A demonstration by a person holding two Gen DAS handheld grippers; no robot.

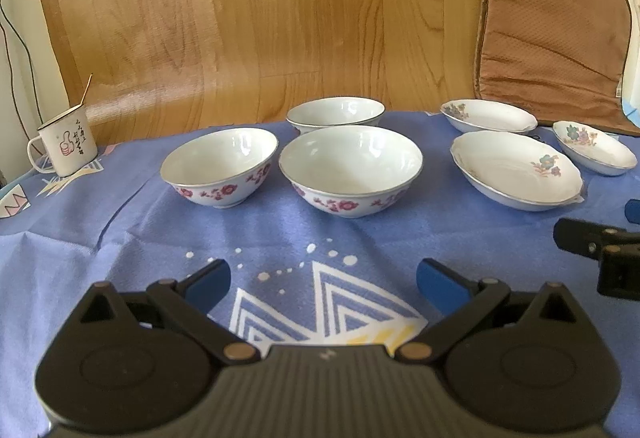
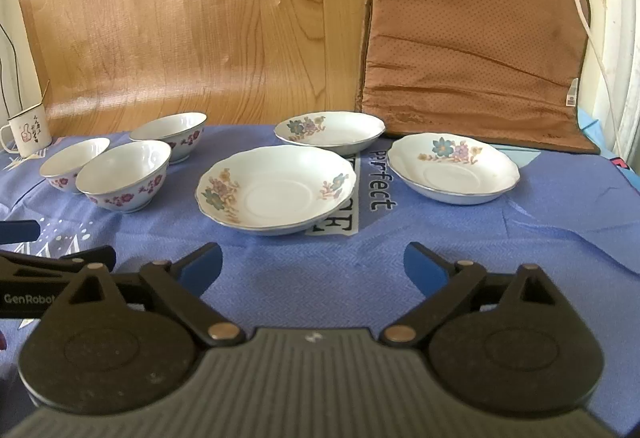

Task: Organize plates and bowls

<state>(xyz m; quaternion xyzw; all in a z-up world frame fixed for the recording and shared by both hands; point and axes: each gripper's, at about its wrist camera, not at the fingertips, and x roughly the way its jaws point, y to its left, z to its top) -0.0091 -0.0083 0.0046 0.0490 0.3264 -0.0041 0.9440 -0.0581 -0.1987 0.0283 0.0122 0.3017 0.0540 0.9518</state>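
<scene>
The left gripper (image 1: 323, 280) is held wide open above the blue cloth (image 1: 120, 238), nothing between its fingers; three flowered bowls (image 1: 351, 170) are seen just ahead of it, clustered but apart, with three plates (image 1: 516, 170) ahead to its right. The right gripper (image 2: 313, 265) is likewise spread wide and empty; the nearest plate (image 2: 276, 190) lies directly ahead of it, a second (image 2: 454, 168) ahead-right, a third (image 2: 330, 128) beyond; a mug (image 1: 66, 146) is seen far left.

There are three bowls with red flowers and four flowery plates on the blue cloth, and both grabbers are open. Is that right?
Nearly. There are three plates, not four: the near plate, the far plate and the right plate, clearest in the right wrist view. Three bowls and both open grippers are correct.
</scene>
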